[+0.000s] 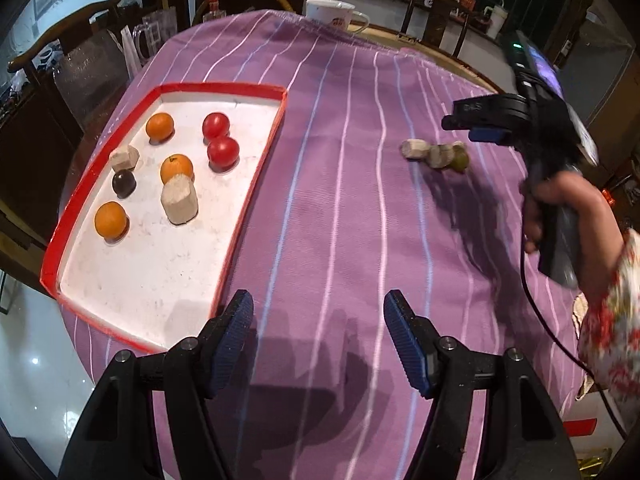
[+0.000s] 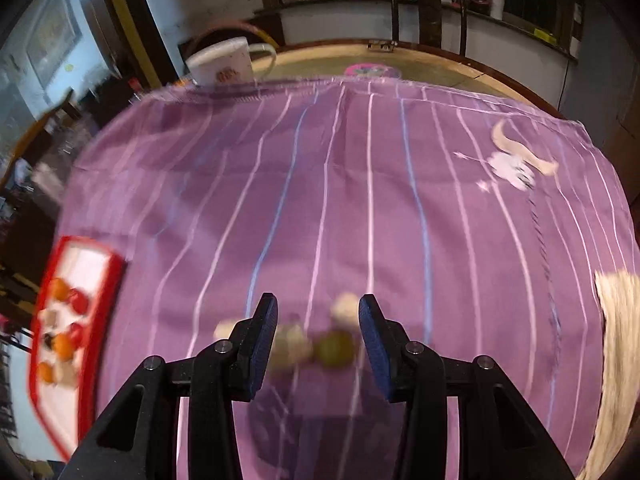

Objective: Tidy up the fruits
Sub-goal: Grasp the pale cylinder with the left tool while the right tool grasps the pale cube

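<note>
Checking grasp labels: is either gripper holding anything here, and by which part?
Nothing is held. The left gripper and right gripper are both open; the green fruit lies untouched on the cloth.

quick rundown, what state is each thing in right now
left gripper: open, holding nothing
right gripper: open, above the loose pieces
tray: holds oranges, tomatoes, a dark fruit, beige chunks
green fruit: on the cloth, outside the tray
loose beige pieces: on the cloth beside it
mug: upright
</note>
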`<action>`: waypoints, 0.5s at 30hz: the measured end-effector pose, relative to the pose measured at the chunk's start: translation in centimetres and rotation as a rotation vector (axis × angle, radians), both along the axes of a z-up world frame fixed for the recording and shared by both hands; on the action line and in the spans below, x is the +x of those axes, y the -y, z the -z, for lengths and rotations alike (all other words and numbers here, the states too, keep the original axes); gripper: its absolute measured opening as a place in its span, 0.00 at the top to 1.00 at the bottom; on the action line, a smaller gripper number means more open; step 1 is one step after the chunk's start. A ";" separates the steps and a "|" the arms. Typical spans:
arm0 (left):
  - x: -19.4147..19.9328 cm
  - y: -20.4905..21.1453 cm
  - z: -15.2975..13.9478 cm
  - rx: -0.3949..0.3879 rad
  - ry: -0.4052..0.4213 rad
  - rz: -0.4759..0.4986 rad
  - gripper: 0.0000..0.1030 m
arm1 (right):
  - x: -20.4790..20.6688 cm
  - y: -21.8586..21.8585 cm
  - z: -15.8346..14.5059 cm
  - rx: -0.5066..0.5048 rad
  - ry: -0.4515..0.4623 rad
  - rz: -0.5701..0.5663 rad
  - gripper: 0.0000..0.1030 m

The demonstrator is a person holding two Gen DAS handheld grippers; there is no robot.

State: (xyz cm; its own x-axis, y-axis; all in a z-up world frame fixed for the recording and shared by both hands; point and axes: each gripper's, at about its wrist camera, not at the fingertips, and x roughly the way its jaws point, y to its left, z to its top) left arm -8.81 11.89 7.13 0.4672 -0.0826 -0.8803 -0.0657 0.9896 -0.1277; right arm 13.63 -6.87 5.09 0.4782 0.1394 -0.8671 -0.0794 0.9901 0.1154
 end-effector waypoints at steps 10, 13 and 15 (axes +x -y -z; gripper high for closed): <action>2.3 -0.7 0.8 -0.042 -0.013 0.019 0.35 | -5.9 1.7 1.1 -0.218 0.007 -0.096 0.53; 2.8 0.0 0.7 -0.056 -0.005 0.040 0.35 | -8.5 5.6 1.1 -0.165 -0.010 -0.026 0.53; 3.3 0.7 0.9 -0.060 -0.011 0.059 0.35 | -9.8 8.7 0.6 -0.059 -0.010 0.042 0.53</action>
